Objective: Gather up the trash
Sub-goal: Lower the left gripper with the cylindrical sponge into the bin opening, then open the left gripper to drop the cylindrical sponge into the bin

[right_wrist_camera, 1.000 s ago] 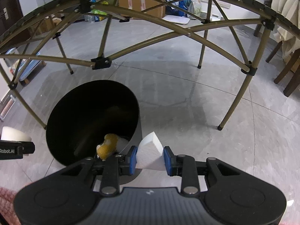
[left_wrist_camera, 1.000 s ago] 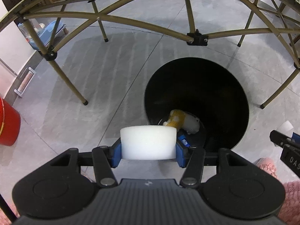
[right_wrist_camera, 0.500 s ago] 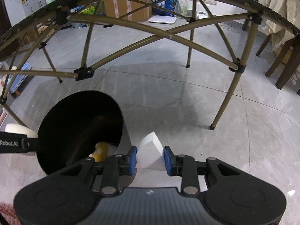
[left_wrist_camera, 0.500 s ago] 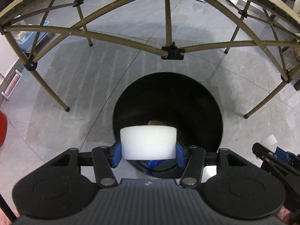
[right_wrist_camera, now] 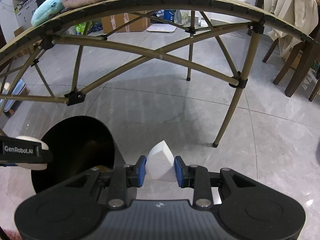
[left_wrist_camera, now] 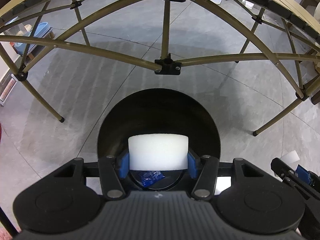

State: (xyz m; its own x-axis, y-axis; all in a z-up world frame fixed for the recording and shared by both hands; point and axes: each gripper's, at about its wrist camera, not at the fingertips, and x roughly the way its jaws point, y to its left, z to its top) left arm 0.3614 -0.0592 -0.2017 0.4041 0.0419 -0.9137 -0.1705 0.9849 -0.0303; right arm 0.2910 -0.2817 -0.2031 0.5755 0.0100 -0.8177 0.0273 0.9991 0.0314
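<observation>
Left gripper (left_wrist_camera: 158, 163) clamps a foam block (left_wrist_camera: 158, 152) over the black bin (left_wrist_camera: 159, 108); only its view shows the blue wrapper (left_wrist_camera: 152, 177) inside. Right gripper (right_wrist_camera: 160, 170), at the bin's three o'clock, pinches a foam wedge (right_wrist_camera: 160, 162).

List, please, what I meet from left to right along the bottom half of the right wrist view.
left gripper's finger → black bin → white foam wedge → table leg foot

"GenRobot.AI" in white on the black side of the left hand-held gripper (right_wrist_camera: 30, 156).
</observation>
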